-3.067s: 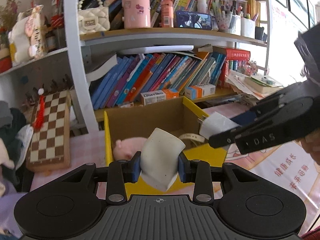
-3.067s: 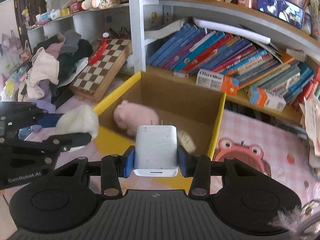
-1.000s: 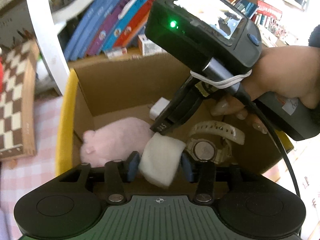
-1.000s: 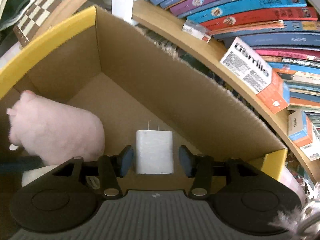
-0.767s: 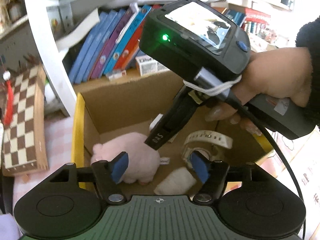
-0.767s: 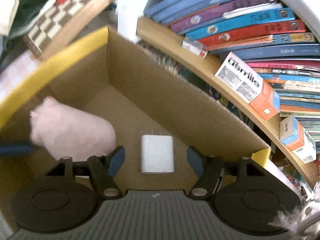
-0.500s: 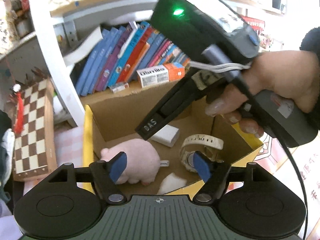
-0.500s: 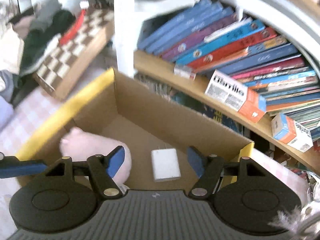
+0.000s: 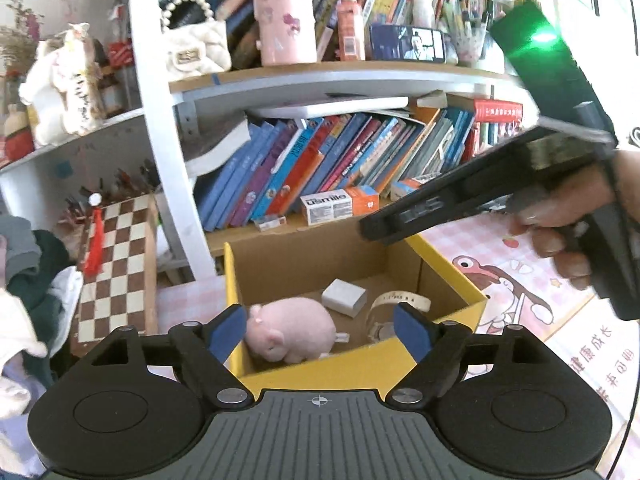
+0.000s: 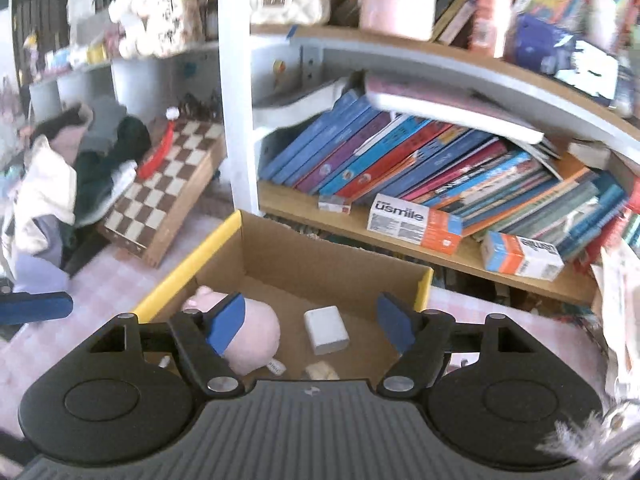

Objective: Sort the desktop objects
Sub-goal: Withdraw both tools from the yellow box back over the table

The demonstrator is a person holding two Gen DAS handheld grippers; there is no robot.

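Observation:
A cardboard box with a yellow rim [image 9: 360,364] [image 10: 192,260] holds a pink plush pig [image 9: 292,332] [image 10: 256,336], a white charger [image 9: 344,298] [image 10: 326,330] and a beige-strapped watch [image 9: 400,304]. A small whitish soft piece [image 10: 320,370] lies at the box's near side in the right wrist view; the left wrist view hides it. My left gripper [image 9: 320,330] hovers above the box's near edge, jaws opening, nothing between them. My right gripper [image 10: 310,322] hangs above the box, jaws opening and empty. A hand holds it at the right of the left wrist view, fingers [image 9: 384,228] over the far wall.
A bookshelf with leaning books [image 9: 320,160] stands right behind the box, with a usmile carton [image 9: 340,206] [image 10: 412,224] on its low shelf. A chessboard [image 9: 116,264] [image 10: 168,180] leans at the left beside a pile of clothes [image 10: 52,172]. A pink cartoon mat [image 9: 520,280] covers the table at right.
Both grippers let go inside the box: the left dropped the whitish soft piece, the right the charger. Both then opened wider, rose and drew back out of the box.

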